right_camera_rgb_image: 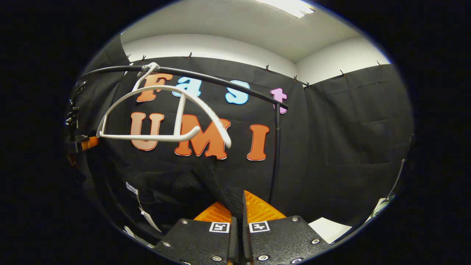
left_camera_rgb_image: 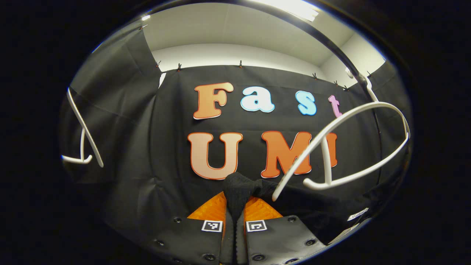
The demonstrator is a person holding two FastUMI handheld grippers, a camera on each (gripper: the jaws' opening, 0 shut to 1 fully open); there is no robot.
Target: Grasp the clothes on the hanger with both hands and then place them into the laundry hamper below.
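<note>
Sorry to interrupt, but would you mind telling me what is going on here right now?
A person is taking a black garment off a white hanger with two handheld grippers. The left gripper and right gripper are each shut on a bunch of the cloth. The hanger hangs bare on the black rail, with the garment below it.

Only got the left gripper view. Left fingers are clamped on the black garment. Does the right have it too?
Observer: Yes. The right gripper view has the right gripper shut on a fold of the garment.
Operator: Is it off the hanger on that side?
Observer: The hanger looks bare there, and the garment sags below its tip.
Operator: Anything close by?
Observer: The rail's upright post stands just right of the garment.
</note>
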